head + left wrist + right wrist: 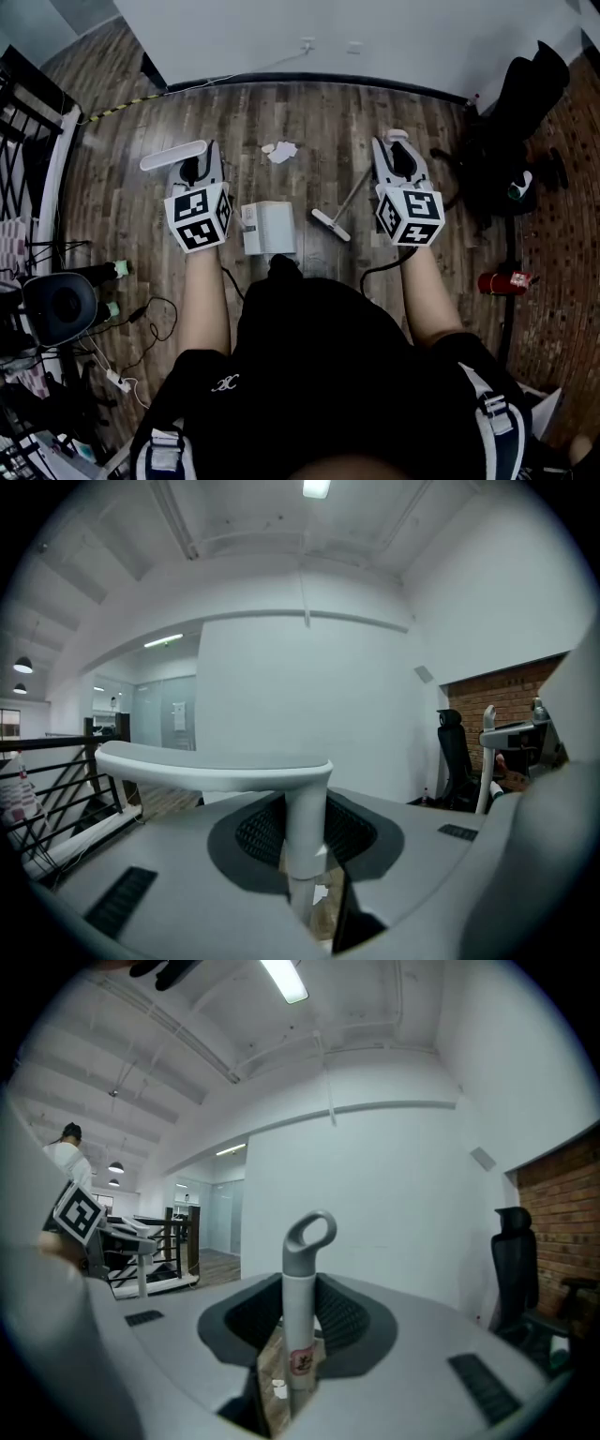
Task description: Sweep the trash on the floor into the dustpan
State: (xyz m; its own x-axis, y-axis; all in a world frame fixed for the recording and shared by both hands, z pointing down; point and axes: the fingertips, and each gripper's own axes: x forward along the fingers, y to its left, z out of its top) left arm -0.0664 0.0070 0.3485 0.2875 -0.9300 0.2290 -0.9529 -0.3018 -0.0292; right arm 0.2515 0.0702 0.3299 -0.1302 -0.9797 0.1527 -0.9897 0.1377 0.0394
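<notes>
Head view: paper trash on the floor, far of dustpan, far-left of broom head. Left tool clenched on dustpan handle; right tool grips broom shaft.

Dustpan and broom between left gripper and right gripper; trash, perhaps paper, beyond

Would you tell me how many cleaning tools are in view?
2: the dustpan on the floor at centre, its handle in the left claw; the broom beside it, in the right claw.
</notes>
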